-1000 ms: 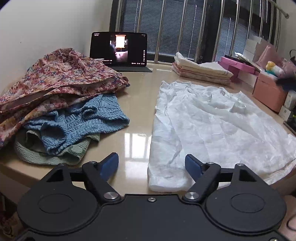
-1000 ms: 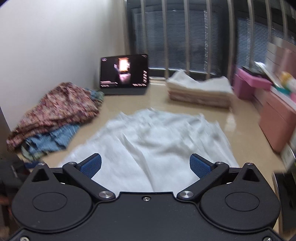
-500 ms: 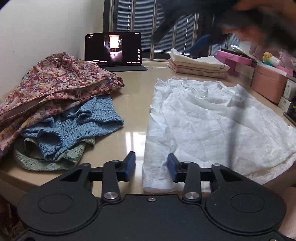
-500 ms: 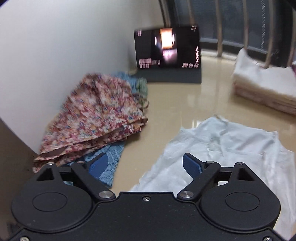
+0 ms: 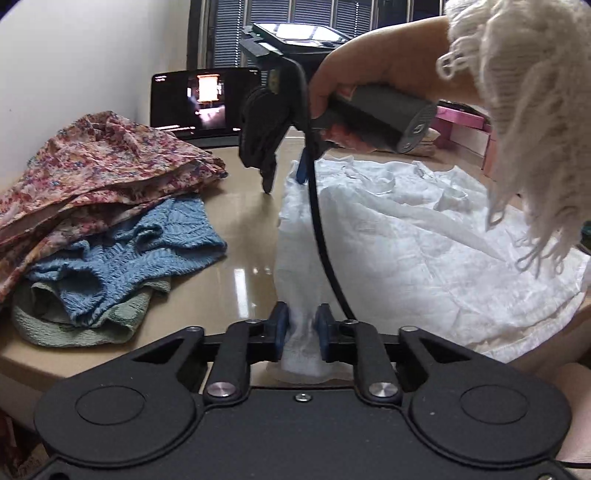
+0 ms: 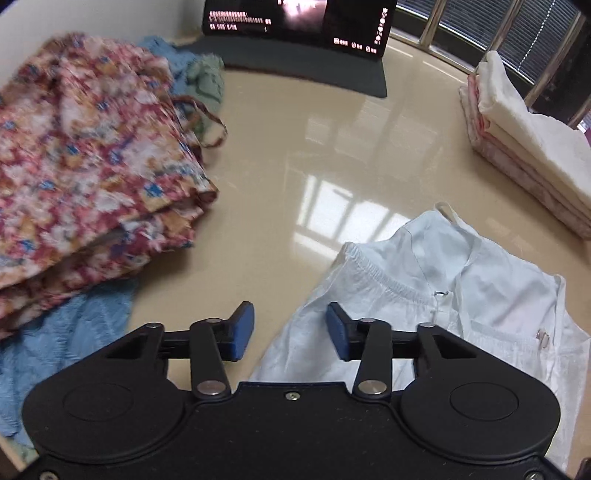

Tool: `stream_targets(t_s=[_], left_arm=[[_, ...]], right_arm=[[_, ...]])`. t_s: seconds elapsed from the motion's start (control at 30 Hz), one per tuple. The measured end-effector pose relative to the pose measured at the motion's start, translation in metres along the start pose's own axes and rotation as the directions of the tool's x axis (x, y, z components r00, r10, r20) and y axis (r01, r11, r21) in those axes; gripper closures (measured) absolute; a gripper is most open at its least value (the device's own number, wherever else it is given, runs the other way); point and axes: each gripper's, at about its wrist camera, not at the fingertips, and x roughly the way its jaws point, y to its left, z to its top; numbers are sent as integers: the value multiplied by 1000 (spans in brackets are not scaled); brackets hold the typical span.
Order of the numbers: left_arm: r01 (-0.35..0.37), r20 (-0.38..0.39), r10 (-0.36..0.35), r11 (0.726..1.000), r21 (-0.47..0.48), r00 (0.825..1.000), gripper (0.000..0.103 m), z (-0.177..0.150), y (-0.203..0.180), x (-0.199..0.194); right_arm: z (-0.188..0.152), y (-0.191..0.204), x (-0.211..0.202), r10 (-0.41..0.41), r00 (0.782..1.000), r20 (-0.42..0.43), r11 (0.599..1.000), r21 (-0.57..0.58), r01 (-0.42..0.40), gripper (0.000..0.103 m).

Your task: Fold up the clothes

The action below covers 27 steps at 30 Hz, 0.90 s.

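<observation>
A crinkled white woven garment (image 5: pixel 417 236) lies spread on the glossy beige table (image 5: pixel 247 206), its gathered elastic edge and thin straps showing in the right wrist view. The left gripper (image 5: pixel 300 328) is closing its blue pads on a bunched corner of that cloth at the near table edge. The right gripper (image 6: pixel 291 328), held in a hand (image 5: pixel 354 74) with a fringed cream knit sleeve (image 5: pixel 524 110), hangs over the garment's far corner; its jaws are narrowing, half apart, with only the cloth's edge below them, not pinched. Left of the garment sit a floral printed fabric (image 5: pixel 92 177), a ribbed blue knit (image 5: pixel 125 258) and a green knit (image 5: pixel 77 325), heaped. The tablet's (image 6: pixel 295 22) small white writing is unreadable. Folded cream towels (image 6: pixel 532 147) are cut off at the right.
</observation>
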Motion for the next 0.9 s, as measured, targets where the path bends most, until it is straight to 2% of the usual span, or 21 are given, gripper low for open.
stream_targets(t_s=[0.03,0.1,0.17,0.27,0.33,0.43,0.53,0.63,0.73,0.8,0.87,0.9], left_arm=[[11,-1,-11,1000,-10,1000,93,0,1,0],[36,-5,-36,999,-34,999,101,1,3,1],[37,-2,-37,998,-50,999,102,2,4,1],[25,37,-23,998,-50,999,102,5,1,-6],[3,73,-3,1000,0,997,102,10,-7,-13],[-45,136,26,990,135,990,102,19,-32,-21],[-62,173,13,958,279,985,102,23,-65,-23],[-77,187,-6,900,429,982,102,21,-100,-20],[-45,158,-46,849,526,986,102,13,-125,-14],[-24,132,-62,826,563,989,102,8,-135,-9],[-5,107,-71,813,583,992,101,4,-141,-4],[3,95,-73,809,588,993,101,3,-143,-1]], right_arm=[[0,0,0,4,1000,-1,1000,2,-4,63],[-1,1,0,24,1000,-4,1000,7,-24,89],[0,1,1,16,1000,0,1000,0,-16,97],[-2,-9,-9,36,997,62,999,17,-37,102],[-2,-24,-21,113,989,99,991,56,-119,103],[-4,-49,-41,226,962,154,965,98,-242,103],[-9,-76,-54,292,932,215,942,105,-319,103],[-21,-105,-59,315,918,243,926,133,-353,103],[-37,-133,-52,312,919,241,920,166,-356,103],[-49,-146,-43,307,924,230,916,191,-352,103],[-61,-158,-34,313,925,218,908,216,-358,102],[-66,-162,-29,329,919,216,899,227,-375,97]])
